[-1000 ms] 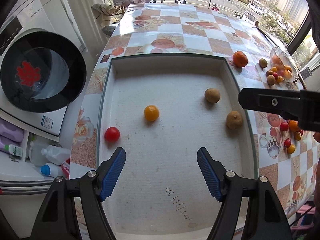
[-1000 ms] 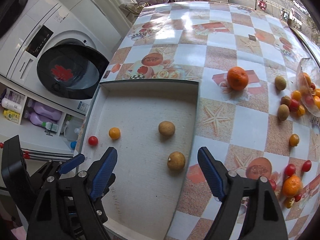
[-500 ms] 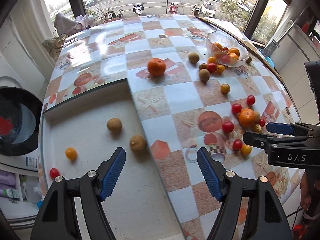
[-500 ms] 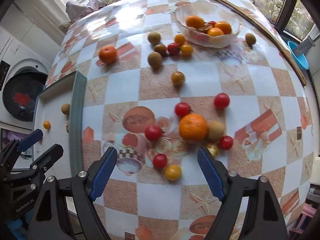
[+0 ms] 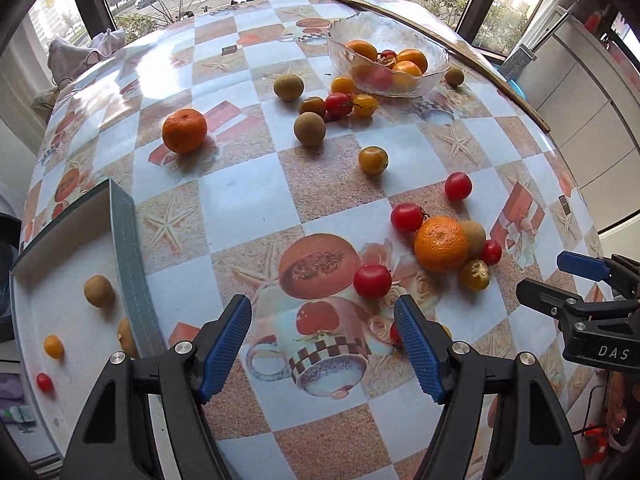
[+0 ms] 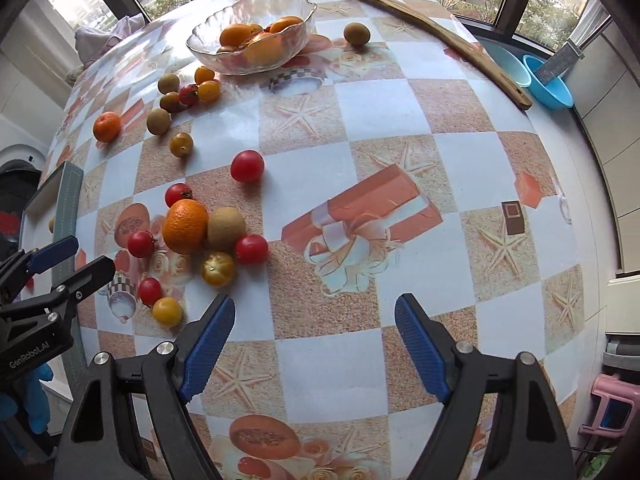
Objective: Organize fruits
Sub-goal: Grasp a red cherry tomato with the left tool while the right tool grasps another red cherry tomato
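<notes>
The left gripper (image 5: pixel 322 344) hangs wide-jawed above the checkered fruit-print tablecloth (image 5: pixel 248 192), nothing between its blue ribbed pads (image 5: pixel 226 340). Just ahead, slightly right, lies a round red cherry tomato (image 5: pixel 372 281); a large orange mandarin (image 5: pixel 441 244) sits beyond it. To the left, a shallow white tray (image 5: pixel 72 320) holds a brown longan (image 5: pixel 99 290).

tray (image 5: pixel 124 248) cut off left | red tomato (image 5: pixel 396 334) half-hidden behind jaws

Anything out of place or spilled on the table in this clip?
Yes. Loose fruit lies scattered over the checked tablecloth instead of in the clear glass bowl: red cherry tomatoes, yellow ones, brown kiwis and two oranges. Nothing looks damaged. Both grippers, left and right, are open and empty.
</notes>
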A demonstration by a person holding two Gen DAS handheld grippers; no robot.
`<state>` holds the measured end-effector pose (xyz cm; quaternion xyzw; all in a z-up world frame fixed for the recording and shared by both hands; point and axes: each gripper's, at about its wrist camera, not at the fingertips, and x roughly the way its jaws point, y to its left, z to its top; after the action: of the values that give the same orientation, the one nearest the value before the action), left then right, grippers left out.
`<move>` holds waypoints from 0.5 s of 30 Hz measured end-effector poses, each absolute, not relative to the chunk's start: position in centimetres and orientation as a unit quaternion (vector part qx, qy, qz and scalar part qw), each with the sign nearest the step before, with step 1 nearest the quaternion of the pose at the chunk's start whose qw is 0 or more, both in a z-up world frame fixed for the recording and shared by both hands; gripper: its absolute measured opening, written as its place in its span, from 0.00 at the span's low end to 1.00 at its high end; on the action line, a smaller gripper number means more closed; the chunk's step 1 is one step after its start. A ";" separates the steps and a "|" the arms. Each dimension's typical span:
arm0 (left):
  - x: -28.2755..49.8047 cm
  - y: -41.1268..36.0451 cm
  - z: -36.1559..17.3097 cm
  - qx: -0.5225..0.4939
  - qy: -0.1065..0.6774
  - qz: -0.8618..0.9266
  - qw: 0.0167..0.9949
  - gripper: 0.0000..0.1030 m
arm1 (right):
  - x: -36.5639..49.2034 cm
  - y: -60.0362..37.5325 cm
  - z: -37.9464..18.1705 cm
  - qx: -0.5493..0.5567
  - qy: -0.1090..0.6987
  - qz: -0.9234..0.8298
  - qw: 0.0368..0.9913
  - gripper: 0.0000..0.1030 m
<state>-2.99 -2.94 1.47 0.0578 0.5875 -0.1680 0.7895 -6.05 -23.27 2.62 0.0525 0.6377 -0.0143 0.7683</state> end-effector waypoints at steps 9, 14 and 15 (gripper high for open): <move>-2.1 -4.7 -0.5 0.069 0.593 -0.165 0.785 0.73 | -5.3 -22.1 0.9 0.008 0.639 0.034 0.769 0.59; -1.8 -5.3 -1.0 0.078 0.594 -0.160 0.785 0.73 | -4.4 -21.0 0.9 -0.009 0.628 0.060 0.776 0.56; -1.8 -5.4 -1.0 0.080 0.593 -0.160 0.785 0.73 | -4.3 -20.9 0.9 -0.012 0.625 0.063 0.778 0.53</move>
<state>-1.84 -5.39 -0.99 0.0799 0.5927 -0.1601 0.7853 -4.25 -20.88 0.90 -0.0116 0.6248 0.0634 0.7781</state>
